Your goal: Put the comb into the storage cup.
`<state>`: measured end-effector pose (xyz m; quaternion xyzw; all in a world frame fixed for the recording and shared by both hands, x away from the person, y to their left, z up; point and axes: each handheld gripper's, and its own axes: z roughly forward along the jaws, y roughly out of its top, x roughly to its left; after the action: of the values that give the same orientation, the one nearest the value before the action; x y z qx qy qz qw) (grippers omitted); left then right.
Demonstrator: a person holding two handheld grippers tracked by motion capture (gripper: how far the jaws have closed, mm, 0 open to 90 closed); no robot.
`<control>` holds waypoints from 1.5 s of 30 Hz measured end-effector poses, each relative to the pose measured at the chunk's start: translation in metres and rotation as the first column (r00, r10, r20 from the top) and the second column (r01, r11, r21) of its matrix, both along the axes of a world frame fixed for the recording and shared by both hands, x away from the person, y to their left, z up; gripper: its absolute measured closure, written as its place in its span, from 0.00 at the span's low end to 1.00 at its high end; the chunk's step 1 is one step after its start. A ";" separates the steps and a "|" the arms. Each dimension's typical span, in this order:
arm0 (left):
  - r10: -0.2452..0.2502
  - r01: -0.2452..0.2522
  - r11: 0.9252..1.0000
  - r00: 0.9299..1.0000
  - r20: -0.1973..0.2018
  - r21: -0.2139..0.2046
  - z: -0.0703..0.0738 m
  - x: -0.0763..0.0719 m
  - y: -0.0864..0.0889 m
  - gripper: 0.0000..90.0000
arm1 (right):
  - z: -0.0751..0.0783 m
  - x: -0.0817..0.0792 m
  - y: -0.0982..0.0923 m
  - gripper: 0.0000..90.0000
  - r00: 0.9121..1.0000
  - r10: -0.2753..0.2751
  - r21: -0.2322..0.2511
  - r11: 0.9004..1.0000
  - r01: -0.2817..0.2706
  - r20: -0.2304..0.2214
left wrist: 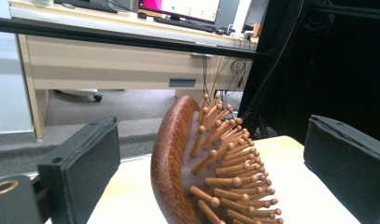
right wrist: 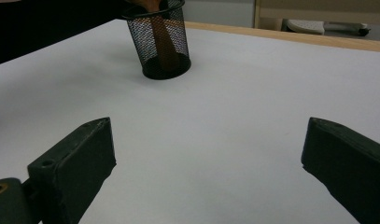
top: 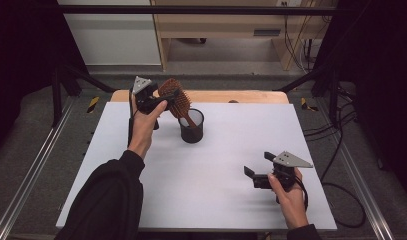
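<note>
Standing in the black mesh cup [top: 191, 127], handle down, a wooden hairbrush [top: 175, 98] leans its bristled head left of the cup's rim, between the spread jaws of the left gripper [top: 163, 102], which are released and clear of it. Right of the cup and nearer the person, the right gripper [top: 258, 172] hovers with its jaws wide apart over the white tabletop [top: 226, 150]. Beyond the cup stands a pale wooden desk [top: 226, 25].

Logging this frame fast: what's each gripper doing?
Left gripper: open around the brown wooden paddle hairbrush.
Right gripper: open, holding nothing.
</note>
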<state>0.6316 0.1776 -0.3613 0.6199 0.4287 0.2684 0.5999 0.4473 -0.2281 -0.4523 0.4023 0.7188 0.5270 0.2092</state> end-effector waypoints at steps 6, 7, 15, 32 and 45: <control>0.003 -0.003 1.000 1.000 0.014 0.018 0.001 -0.002 0.002 0.05 | 0.000 0.000 0.000 0.03 1.000 0.000 0.002 1.000 0.000 -0.001; 0.002 -0.002 1.000 1.000 0.014 0.018 0.002 -0.003 0.002 0.05 | 0.000 0.000 0.001 0.03 1.000 -0.001 0.002 1.000 0.001 -0.002; -0.001 0.001 1.000 1.000 0.025 -0.012 0.005 -0.008 0.008 0.04 | 0.000 0.000 0.000 0.03 1.000 0.000 -0.001 1.000 0.000 -0.003; -0.005 0.005 1.000 0.998 0.057 0.000 0.012 -0.016 0.012 0.03 | 0.001 0.000 0.001 0.03 1.000 0.000 -0.002 1.000 0.000 -0.001; -0.012 0.009 0.999 0.996 0.084 0.046 0.021 -0.030 0.008 0.02 | 0.002 -0.001 0.000 0.03 1.000 0.008 0.004 1.000 -0.008 0.000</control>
<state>0.6016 0.1857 -0.3404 0.6237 0.3936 0.3007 0.6047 0.4458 -0.2277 -0.4508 0.3996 0.7194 0.5294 0.2064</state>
